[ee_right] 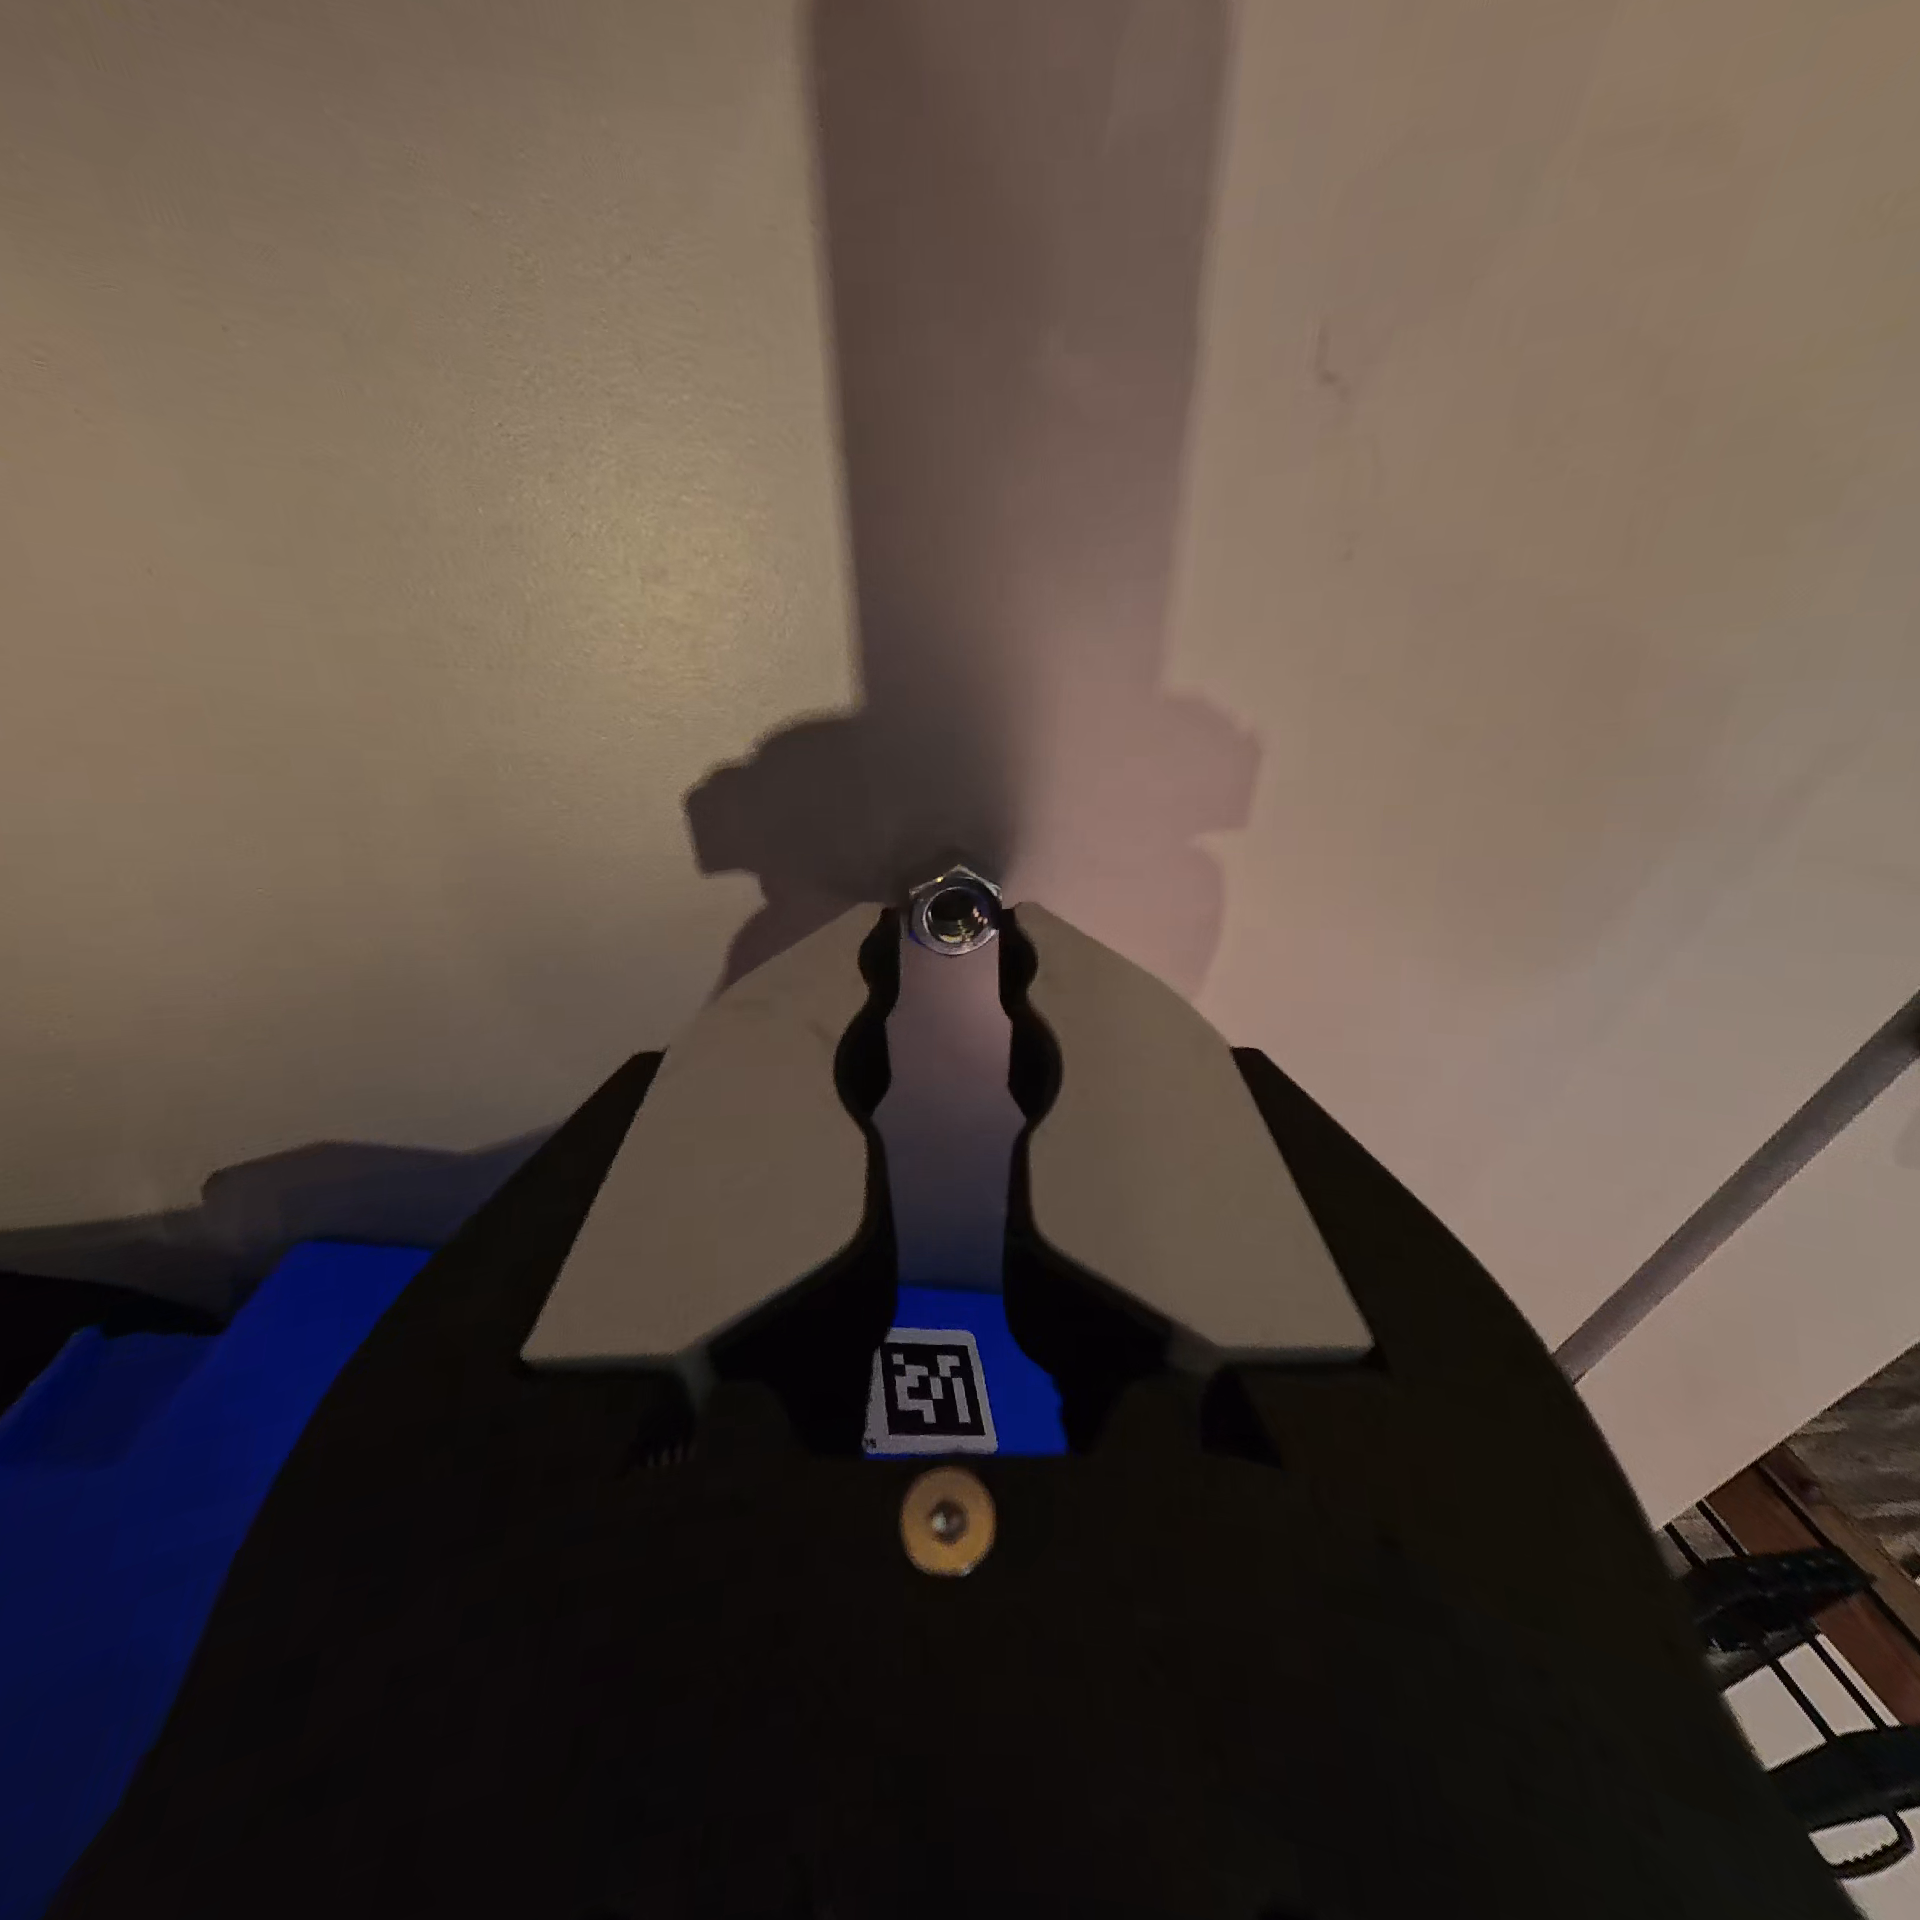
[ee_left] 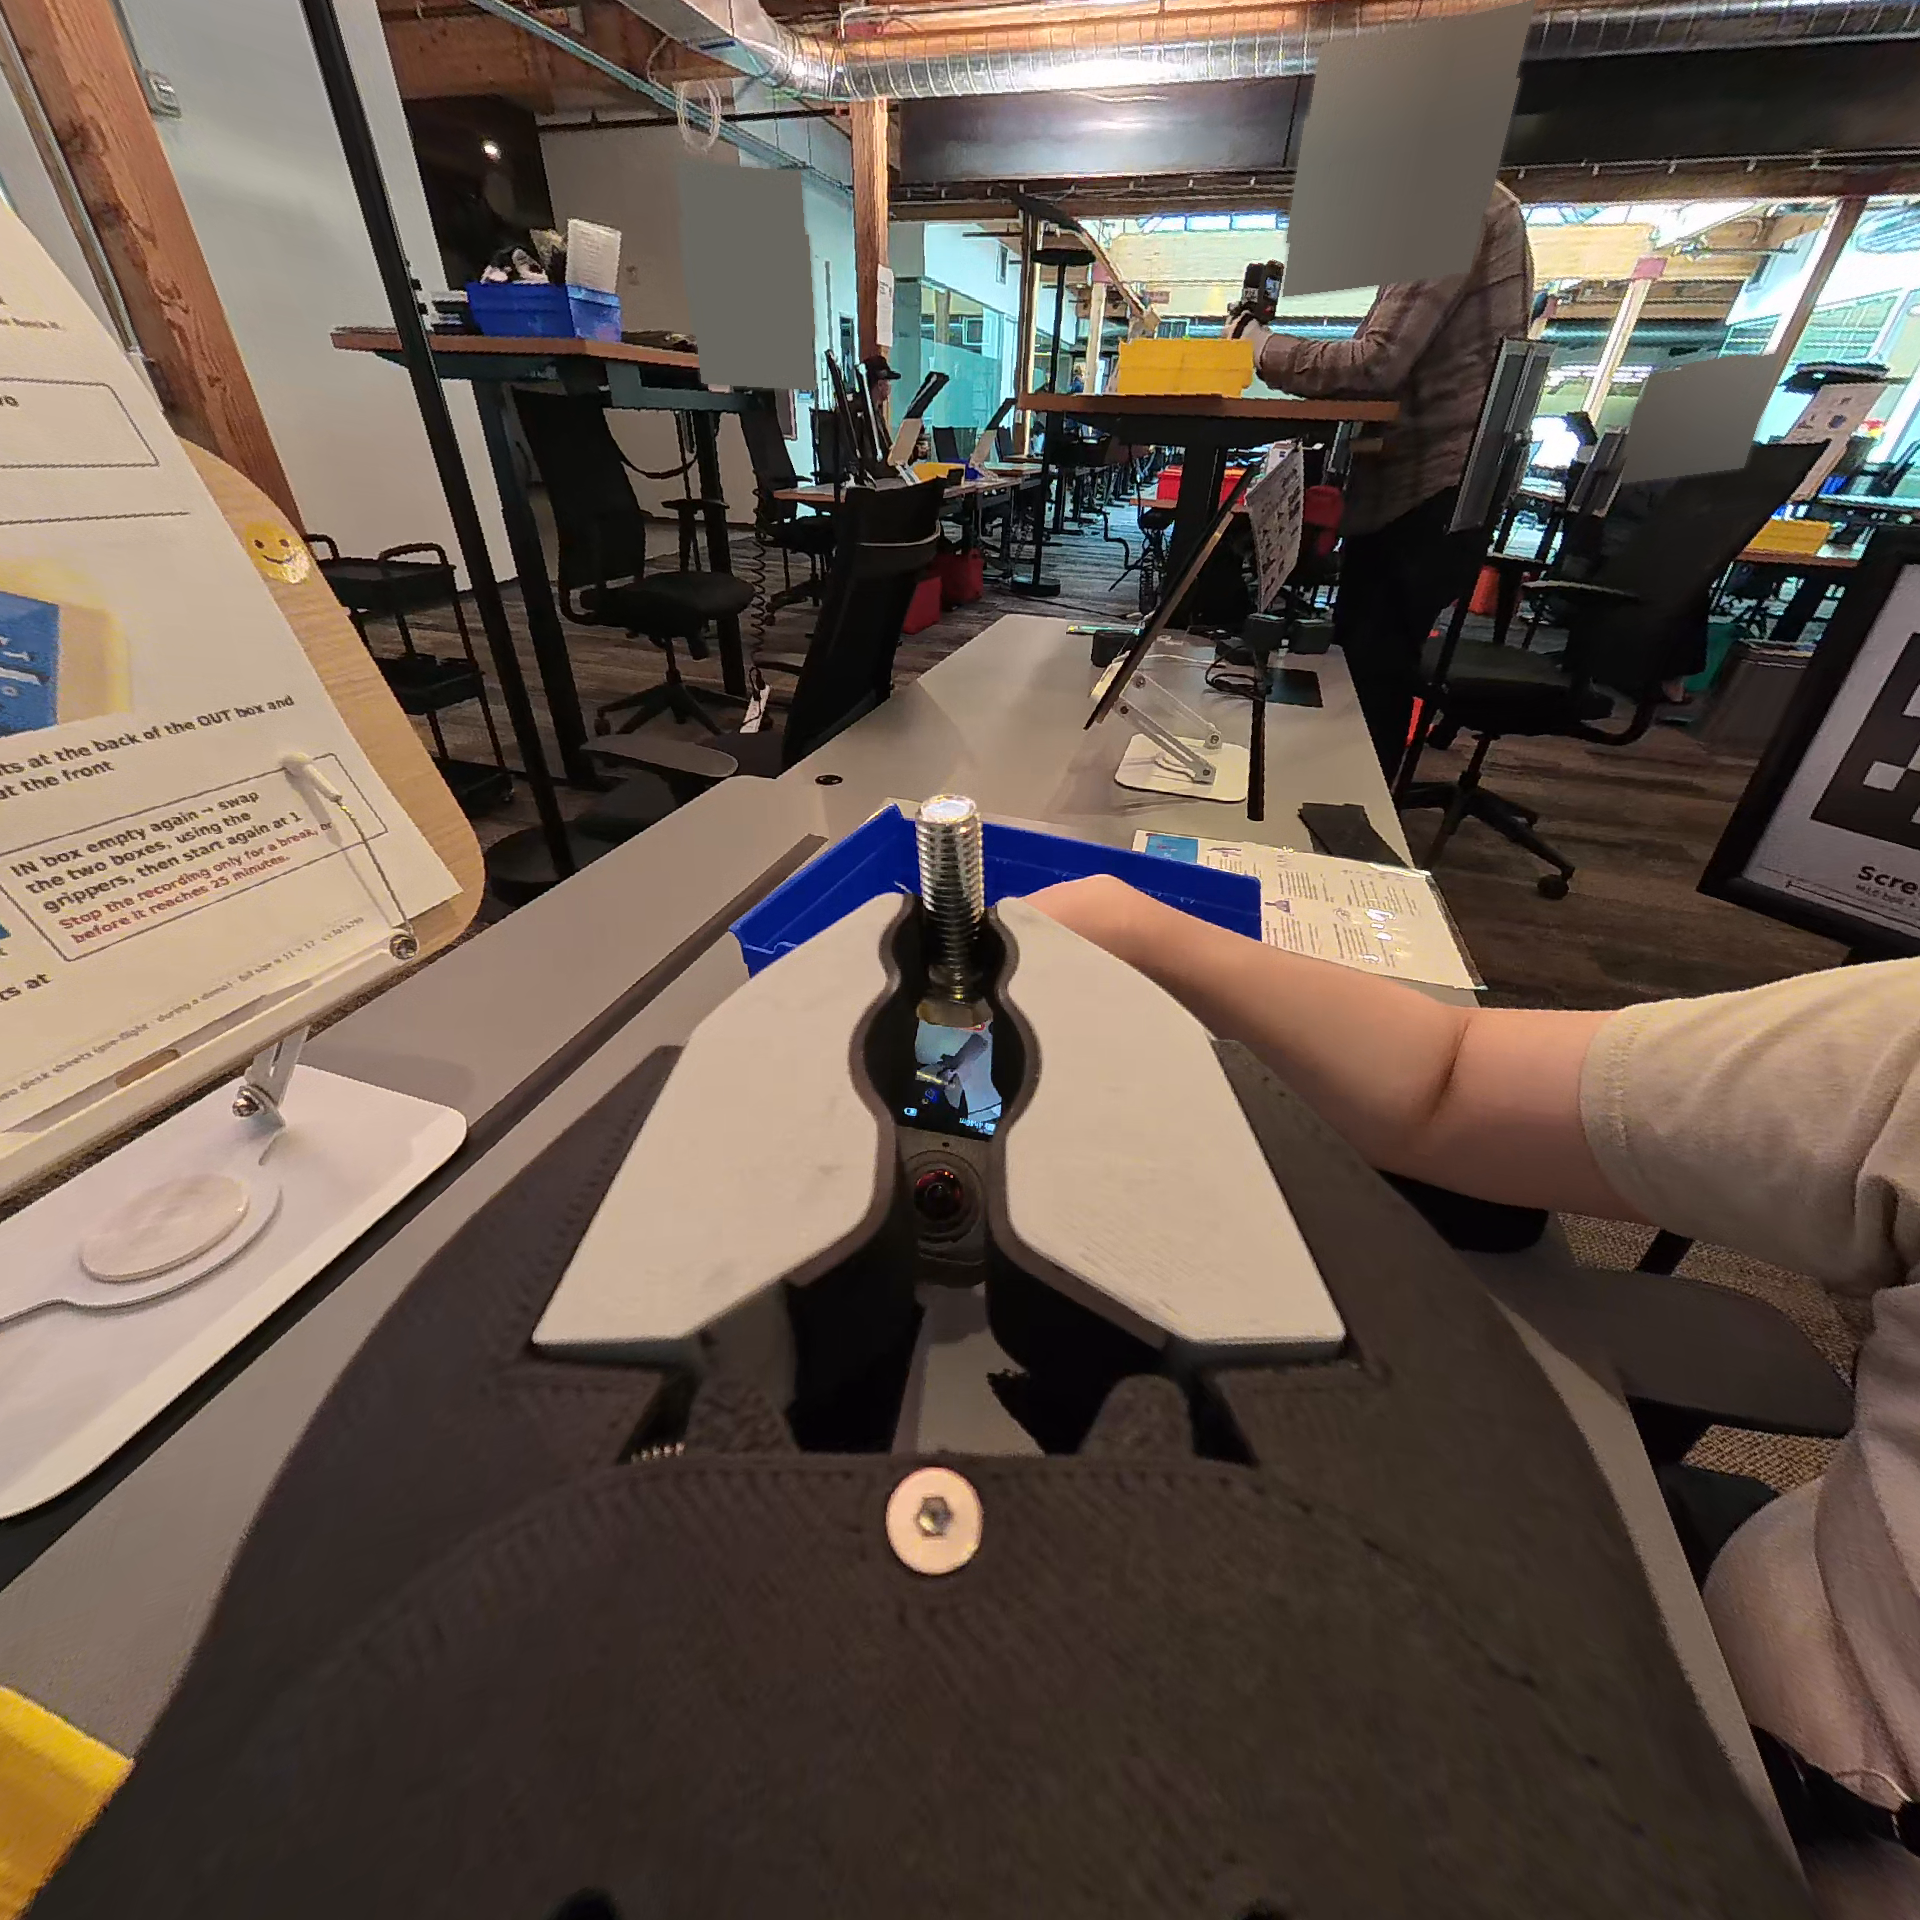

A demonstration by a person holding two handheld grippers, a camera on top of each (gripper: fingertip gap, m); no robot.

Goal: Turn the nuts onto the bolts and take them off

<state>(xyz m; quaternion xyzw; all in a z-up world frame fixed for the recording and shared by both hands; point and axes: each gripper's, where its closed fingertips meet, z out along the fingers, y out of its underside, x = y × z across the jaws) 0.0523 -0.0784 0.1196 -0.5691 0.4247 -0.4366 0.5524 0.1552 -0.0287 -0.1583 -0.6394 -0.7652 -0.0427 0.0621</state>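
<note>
My left gripper [ee_left: 949, 914] is shut on a steel bolt [ee_left: 949, 862]. The bolt stands upright between the fingertips, threaded end up, its head down in the notch between the fingers. No nut shows on it. My right gripper [ee_right: 951, 914] is shut on a small hex nut [ee_right: 952, 914], held at the fingertips with its hole facing the camera, just above a pale table top [ee_right: 416, 520]. A person's bare forearm [ee_left: 1299, 1049] reaches in from the right behind the left gripper toward a blue bin [ee_left: 1091, 883].
The blue bin sits on the grey desk [ee_left: 644, 935] and also shows under the right gripper [ee_right: 208, 1403], carrying a square marker tag [ee_right: 930, 1392]. An instruction sheet on a stand [ee_left: 156, 779] is at left, a laminated sheet [ee_left: 1340, 904] and a framed marker board [ee_left: 1829, 769] at right. My right fingertips sit around 30 centimeters from my left ones.
</note>
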